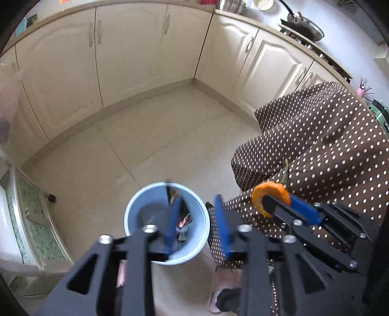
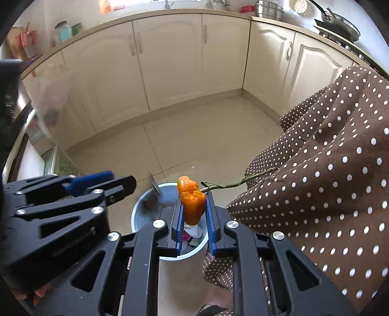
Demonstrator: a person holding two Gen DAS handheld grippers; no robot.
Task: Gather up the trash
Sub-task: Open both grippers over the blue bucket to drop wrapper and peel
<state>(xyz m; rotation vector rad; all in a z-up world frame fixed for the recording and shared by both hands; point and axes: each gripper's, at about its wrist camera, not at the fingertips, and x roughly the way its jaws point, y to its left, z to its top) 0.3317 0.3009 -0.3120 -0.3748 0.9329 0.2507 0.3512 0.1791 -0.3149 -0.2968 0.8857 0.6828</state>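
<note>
Cream cabinets (image 1: 131, 56) lined two walls above a pale tiled floor (image 1: 150, 136); daylight lit the counter (image 2: 170, 13).

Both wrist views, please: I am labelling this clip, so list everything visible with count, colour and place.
Bin: one, pale blue, on the floor, trash inside.
Orange peel: one, orange, with a green stem, between the right gripper's pads above the bin.
Cabinets: cream, along both walls.
Pan: one, dark, on the counter.
Polka-dot garment: brown, white dots, at right.
Left gripper: black and blue, open.
Right gripper: black and blue, shut on the peel.
</note>
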